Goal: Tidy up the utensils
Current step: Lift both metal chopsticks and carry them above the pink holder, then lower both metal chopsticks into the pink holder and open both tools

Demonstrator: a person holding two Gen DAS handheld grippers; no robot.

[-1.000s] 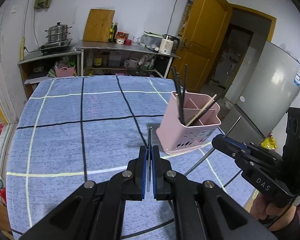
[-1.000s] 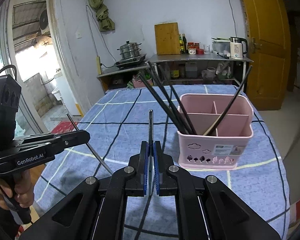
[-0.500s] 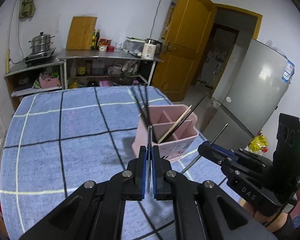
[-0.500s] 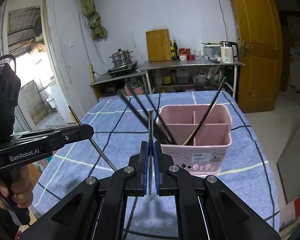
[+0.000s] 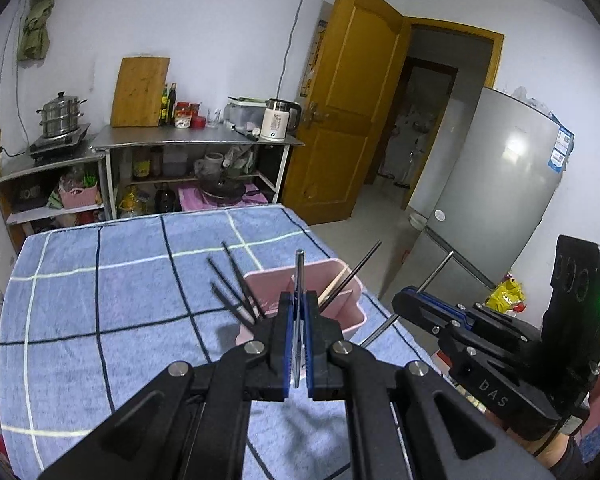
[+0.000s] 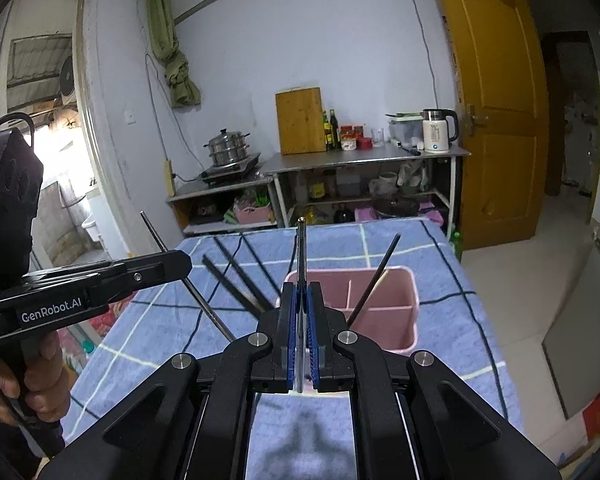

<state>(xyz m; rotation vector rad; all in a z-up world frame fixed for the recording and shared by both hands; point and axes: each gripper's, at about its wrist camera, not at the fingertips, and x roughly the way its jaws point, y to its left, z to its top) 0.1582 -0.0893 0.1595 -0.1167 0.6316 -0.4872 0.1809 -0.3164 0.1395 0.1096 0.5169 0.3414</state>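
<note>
Left wrist view: looks forward and down along its tongs (image 5: 298, 340), close above the table (image 5: 100, 300), facing the door (image 5: 352, 100). Right wrist view: likewise angled. Both share the pink holder (image 6: 384, 300), table and rear shelving (image 6: 364, 160).

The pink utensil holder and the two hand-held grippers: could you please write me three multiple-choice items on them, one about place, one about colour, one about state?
1. Where does the pink utensil holder stand?
A. on the blue checked tablecloth
B. on the steel shelf
C. on the floor

2. What colour is the door?
A. white
B. yellow-brown
C. green

3. How is the right hand-held gripper?
A. wide open and empty
B. shut on a thin metal chopstick
C. shut on a cup

Answers:
1 A, the holder sits on the cloth near the table's edge.
2 B, the door panel is yellow-brown.
3 B, the blue pads pinch the chopstick, which sticks out past them; the left hand-held gripper holds one likewise.
</note>
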